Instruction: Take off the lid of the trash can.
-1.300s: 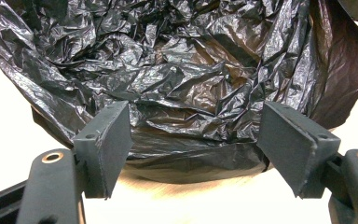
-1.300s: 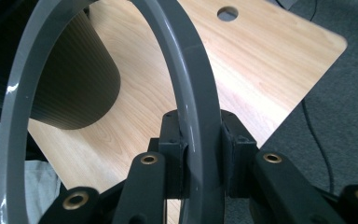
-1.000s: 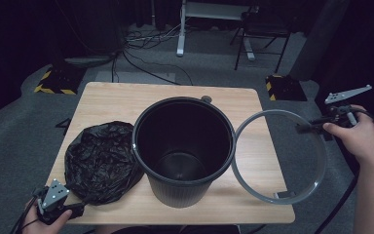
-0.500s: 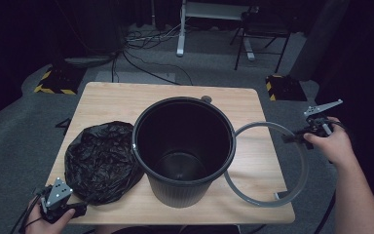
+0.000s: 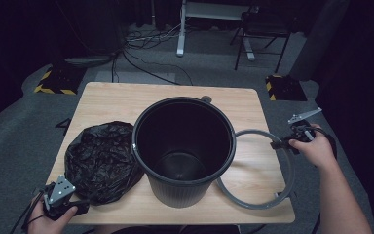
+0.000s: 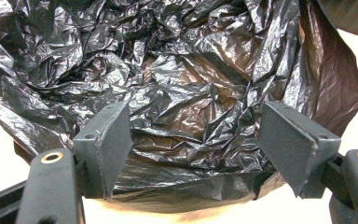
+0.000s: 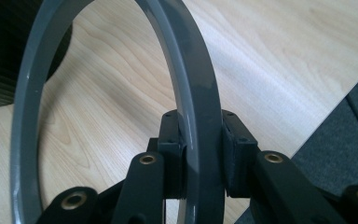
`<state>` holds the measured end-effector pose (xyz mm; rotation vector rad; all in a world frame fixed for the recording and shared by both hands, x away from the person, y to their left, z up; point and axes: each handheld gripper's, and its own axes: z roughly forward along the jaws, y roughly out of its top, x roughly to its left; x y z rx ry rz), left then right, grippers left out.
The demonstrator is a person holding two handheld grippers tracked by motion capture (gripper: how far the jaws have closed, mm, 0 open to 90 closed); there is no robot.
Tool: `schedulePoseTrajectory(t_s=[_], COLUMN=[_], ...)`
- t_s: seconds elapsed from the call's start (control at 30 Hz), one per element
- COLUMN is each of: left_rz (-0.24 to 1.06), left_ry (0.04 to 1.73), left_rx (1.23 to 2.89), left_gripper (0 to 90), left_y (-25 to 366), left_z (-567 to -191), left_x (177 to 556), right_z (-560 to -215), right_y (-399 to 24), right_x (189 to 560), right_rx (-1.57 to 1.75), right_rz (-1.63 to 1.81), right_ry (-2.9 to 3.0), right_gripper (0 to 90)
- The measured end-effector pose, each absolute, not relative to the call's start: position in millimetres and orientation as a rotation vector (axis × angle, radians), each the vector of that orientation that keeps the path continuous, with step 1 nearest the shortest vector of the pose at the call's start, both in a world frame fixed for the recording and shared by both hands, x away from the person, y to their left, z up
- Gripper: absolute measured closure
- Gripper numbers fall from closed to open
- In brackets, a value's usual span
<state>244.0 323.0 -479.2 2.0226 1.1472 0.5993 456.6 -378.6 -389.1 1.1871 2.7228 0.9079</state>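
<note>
Grey ring (image 5: 286,165) lies at the table's (image 5: 117,102) right edge, partly behind the black bucket (image 5: 184,146) at centre. Right gripper (image 7: 200,154) is clamped on its rim. Left gripper (image 6: 196,140), jaws wide, faces the crumpled black bag (image 5: 102,158) near the front-left corner.

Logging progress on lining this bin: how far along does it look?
Early. Done: the grey ring is off the empty black bin. In hand: the right gripper is shut on the ring beside the bin; the left gripper, jaws open, faces the crumpled black bag. Left, presumably: bag into bin, ring on top.
</note>
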Motion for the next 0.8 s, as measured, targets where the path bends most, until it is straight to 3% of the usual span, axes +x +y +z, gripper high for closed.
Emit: schedulePoseTrajectory(t_s=[0.57,0.8], left_rz=[0.599,0.603], left_ry=[1.145,1.146], left_rx=[2.004,1.996], left_gripper=[26.0,26.0], left_y=[323.3,325.2], left_z=[-476.7,-475.8], left_x=[245.1,243.6], right_z=[-435.7,-445.9], right_y=[-368.9,-370.3], right_x=[464.5,461.1], right_rx=[1.236,1.24], right_rz=[0.818,0.782], right_ry=[2.75,2.727], right_gripper=[72.2,55.3])
